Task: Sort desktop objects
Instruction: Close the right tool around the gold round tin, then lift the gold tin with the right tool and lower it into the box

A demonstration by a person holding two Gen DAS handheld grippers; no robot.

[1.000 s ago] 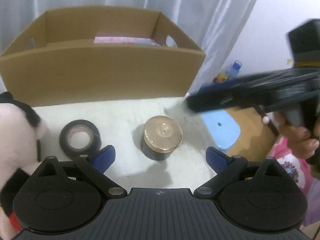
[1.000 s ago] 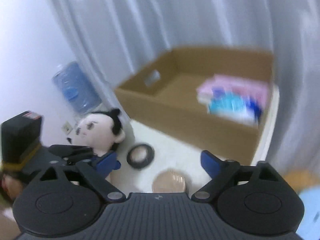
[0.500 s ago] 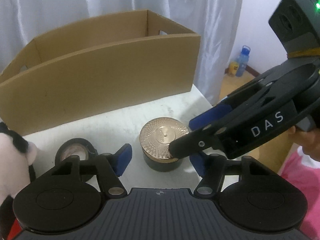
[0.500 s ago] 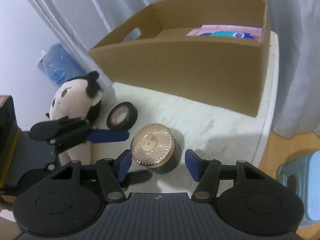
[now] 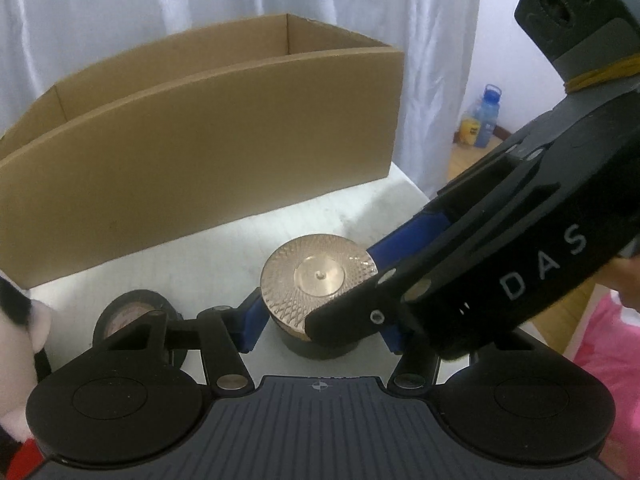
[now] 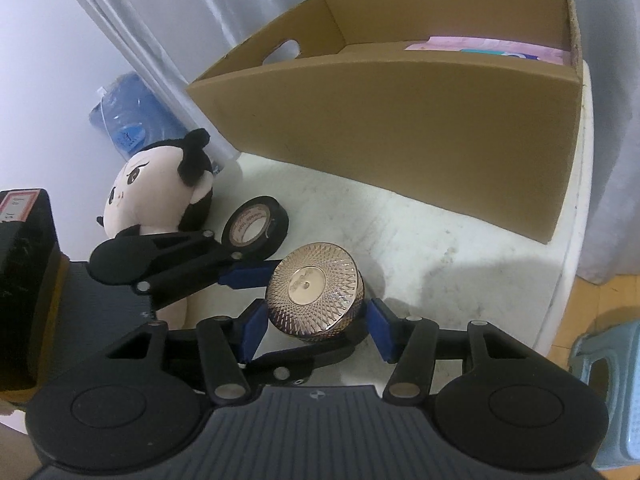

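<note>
Both of my grippers are closed on the same thing: the gold-lidded jar (image 6: 312, 292), which stands on the white table (image 6: 460, 248) in front of the cardboard box (image 6: 400, 128).

In the right wrist view, my right gripper (image 6: 316, 326) has one blue pad against the jar at 9 o'clock and the other at 3 o'clock. The jar looks tipped towards the camera, though the lens may be exaggerating that.

My left gripper (image 5: 320, 332) is clamped on the jar too. In its own view I can only see its 9 o'clock pad touching, because the right gripper's black finger lies across the lid from 4 o'clock and hides the other pad. It also covers most of the jar's dark body.

The tape roll (image 6: 256, 226) lies just beside the jar at 10 o'clock, partly behind a left finger. I cannot tell whether they touch.

The plush doll (image 6: 152, 196) is further out at 10 o'clock, with its body hidden under the left gripper.

Only a pink and blue strip of a packet (image 6: 480, 46) shows above the box's near wall, at 1 o'clock. Its print is unreadable.

A pale blue stool (image 6: 608, 360) is cut off by the frame edge at 4 o'clock.
</note>
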